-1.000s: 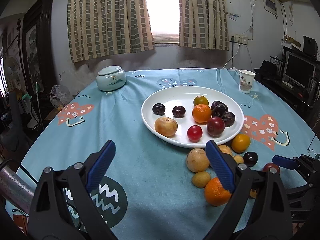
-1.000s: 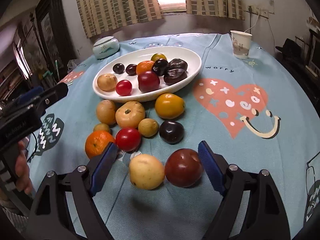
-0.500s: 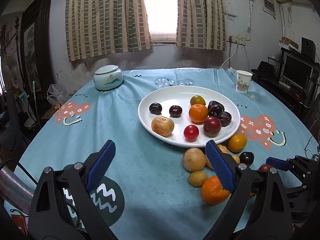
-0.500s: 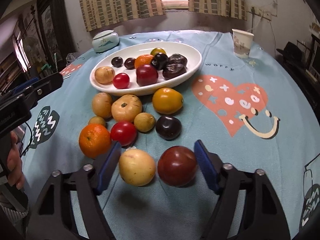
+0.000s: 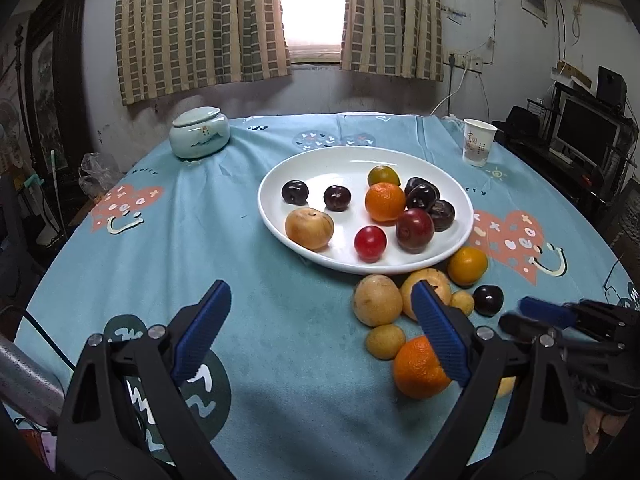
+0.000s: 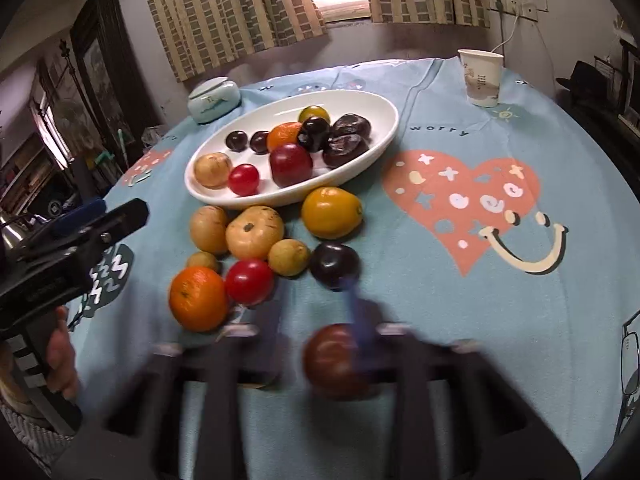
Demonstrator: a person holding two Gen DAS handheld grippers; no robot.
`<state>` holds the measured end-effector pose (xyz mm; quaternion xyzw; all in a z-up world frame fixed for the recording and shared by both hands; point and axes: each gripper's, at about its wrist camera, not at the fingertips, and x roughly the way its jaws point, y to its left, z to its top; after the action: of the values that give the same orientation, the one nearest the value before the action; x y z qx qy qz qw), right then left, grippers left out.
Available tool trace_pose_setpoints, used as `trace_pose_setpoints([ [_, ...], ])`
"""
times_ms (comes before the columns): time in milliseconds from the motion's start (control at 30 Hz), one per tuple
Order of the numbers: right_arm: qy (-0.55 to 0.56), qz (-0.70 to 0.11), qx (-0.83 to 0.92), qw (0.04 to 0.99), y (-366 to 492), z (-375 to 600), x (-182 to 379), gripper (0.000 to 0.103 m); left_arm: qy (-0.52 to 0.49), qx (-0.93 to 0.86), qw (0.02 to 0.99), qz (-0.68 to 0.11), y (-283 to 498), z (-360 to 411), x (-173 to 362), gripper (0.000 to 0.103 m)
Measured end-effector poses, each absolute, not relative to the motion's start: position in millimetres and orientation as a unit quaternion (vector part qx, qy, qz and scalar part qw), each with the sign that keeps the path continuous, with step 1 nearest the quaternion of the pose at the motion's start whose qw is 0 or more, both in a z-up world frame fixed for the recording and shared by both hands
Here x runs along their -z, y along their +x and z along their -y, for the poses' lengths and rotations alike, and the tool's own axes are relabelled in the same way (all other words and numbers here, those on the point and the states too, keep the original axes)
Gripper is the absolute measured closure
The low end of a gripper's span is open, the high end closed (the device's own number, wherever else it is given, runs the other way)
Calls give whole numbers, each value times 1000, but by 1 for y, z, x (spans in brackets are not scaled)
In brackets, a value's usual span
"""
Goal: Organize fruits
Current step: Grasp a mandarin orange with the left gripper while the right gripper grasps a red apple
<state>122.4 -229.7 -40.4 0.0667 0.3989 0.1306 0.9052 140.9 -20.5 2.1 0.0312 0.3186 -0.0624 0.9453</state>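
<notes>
Blurring right tongs (image 6: pixel 316 344) around dark red plum (image 6: pixel 334 362), hidden from left view.

A: What can't you make out in the right wrist view?

B: The right gripper (image 6: pixel 316 344) is smeared by motion blur, so I cannot tell how its jaws stand. The dark red round plum (image 6: pixel 336 362) near it is blurred too.

A: And in the left wrist view?

B: The left gripper's right finger (image 5: pixel 438 334) hides part of the near orange mandarin (image 5: pixel 418 368) and the pale yellow round fruit (image 5: pixel 430 286). The picture's right edge cuts off the right gripper's black body (image 5: pixel 592 344).
</notes>
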Motion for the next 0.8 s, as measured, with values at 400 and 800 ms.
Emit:
trace_pose_setpoints([
  [400, -25, -391, -142, 909, 95, 208, 39, 29, 113, 133, 918, -358, 136, 58, 27, 10],
  [800, 41, -402, -137, 904, 91, 251, 39, 30, 86, 210, 886, -404, 145, 73, 51, 43],
])
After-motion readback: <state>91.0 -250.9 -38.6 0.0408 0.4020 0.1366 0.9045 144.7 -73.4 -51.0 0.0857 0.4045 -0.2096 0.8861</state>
